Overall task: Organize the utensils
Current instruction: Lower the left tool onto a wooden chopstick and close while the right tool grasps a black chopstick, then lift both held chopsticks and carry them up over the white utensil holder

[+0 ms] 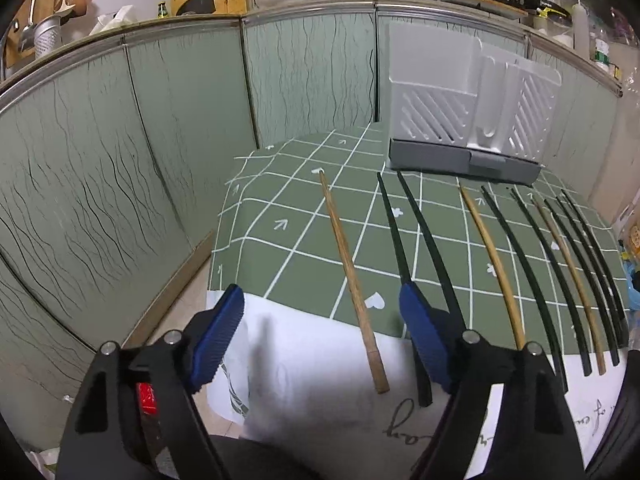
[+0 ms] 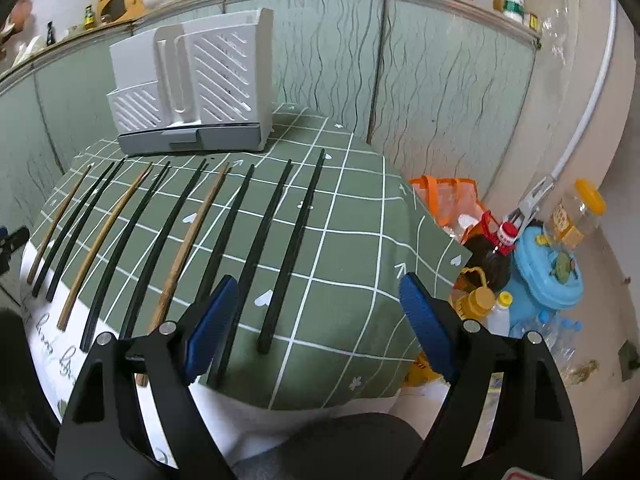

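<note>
Chopsticks [image 2: 280, 248] lie side by side across the surface [image 2: 352, 264], thin tips pointing at the white rack [image 2: 192, 92] by the far edge. Left claw [image 1: 322, 336] and right claw [image 2: 318, 328] are both wide apart, holding nothing.

Chopsticks [image 2: 160, 240]: lay side by side in a row on the tablecloth [image 2: 352, 248], tips pointing far.
Utensil holder [image 2: 192, 88]: stood upright at the far edge of the tablecloth, behind the chopstick tips.
Cabinet doors [image 1: 120, 160]: ran behind and left of the table.
Bottles and jars [image 2: 520, 272]: sat low, right of the table.
</note>
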Demonstrator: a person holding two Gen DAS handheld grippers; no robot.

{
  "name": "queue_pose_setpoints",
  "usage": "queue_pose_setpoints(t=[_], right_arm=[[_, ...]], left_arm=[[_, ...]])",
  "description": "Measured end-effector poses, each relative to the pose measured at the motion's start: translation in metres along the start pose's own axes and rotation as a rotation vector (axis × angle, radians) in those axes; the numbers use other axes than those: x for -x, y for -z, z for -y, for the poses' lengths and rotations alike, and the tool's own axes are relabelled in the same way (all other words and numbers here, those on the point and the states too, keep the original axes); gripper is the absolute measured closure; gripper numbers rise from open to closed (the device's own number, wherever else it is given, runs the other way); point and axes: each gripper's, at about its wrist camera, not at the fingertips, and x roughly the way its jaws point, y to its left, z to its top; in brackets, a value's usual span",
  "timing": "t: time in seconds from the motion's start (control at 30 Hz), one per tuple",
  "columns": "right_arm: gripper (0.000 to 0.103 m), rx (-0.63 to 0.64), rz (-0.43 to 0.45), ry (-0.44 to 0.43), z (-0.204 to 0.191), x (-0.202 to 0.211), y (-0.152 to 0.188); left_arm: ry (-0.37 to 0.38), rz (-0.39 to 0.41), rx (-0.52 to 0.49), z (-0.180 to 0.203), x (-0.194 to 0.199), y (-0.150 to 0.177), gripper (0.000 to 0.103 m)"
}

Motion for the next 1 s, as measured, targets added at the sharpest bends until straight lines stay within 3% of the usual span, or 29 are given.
queue_pose_setpoints(t=[0.23,0.3,0.43,0.57,0.77,0.8,1.0], right_arm=[[0.043,-0.014,-0.046,-0.018,-0.005,-0.021,0.0],[0.048,-0.011,-0.053,-0.019,-0.008,-0.026,0.0],[0.059,-0.006,-0.065,-0.013,-0.013,-0.034,0.002],[0.071,-0.019,-0.075,-0.005,-0.015,-0.039,0.004],[0.089,-0.018,-0.079,-0.013,-0.017,-0.041,0.006],[0.094,-0.017,-0.081,-0.018,-0.018,-0.041,0.006],[0.097,-0.025,-0.08,-0.026,-0.019,-0.041,0.008]], left_arm=[[-0.007,-0.022,0.005,0.009,-0.013,0.003,0.03],[-0.016,-0.043,0.002,0.012,-0.019,0.004,0.044],[-0.017,-0.083,0.01,0.018,-0.03,0.007,0.056],[-0.032,-0.071,0.001,0.024,-0.032,0.009,0.065],[-0.051,-0.064,0.041,0.021,-0.029,0.014,0.095],[-0.05,-0.064,0.044,0.02,-0.03,0.014,0.095],[-0.047,-0.068,0.042,0.017,-0.029,0.013,0.095]])
